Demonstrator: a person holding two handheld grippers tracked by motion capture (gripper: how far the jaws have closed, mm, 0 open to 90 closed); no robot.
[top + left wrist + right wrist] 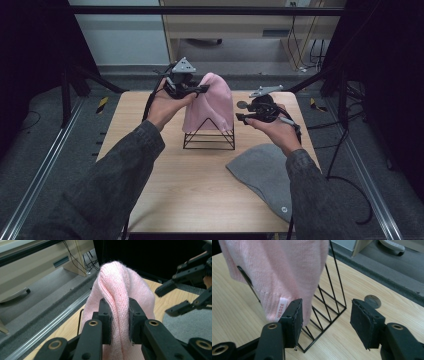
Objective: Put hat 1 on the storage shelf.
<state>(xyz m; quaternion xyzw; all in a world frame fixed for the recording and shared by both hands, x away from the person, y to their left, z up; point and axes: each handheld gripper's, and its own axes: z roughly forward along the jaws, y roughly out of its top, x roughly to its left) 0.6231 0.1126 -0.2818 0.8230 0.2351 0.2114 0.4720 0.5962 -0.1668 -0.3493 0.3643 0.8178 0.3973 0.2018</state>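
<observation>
The pink knitted beanie (212,102) hung over the black wire stand (209,135) mid-table. The left gripper (119,322) pinched its fold; the right gripper (325,322) gaped beside the hem, best closing there before lifting evenly.

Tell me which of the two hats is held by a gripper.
The pink hat, draped over the wire stand; the left gripper pinches its knit. The grey hat lies flat on the table, untouched.

Hat (212,102) on rack (209,140), beanie (265,172) right.
</observation>
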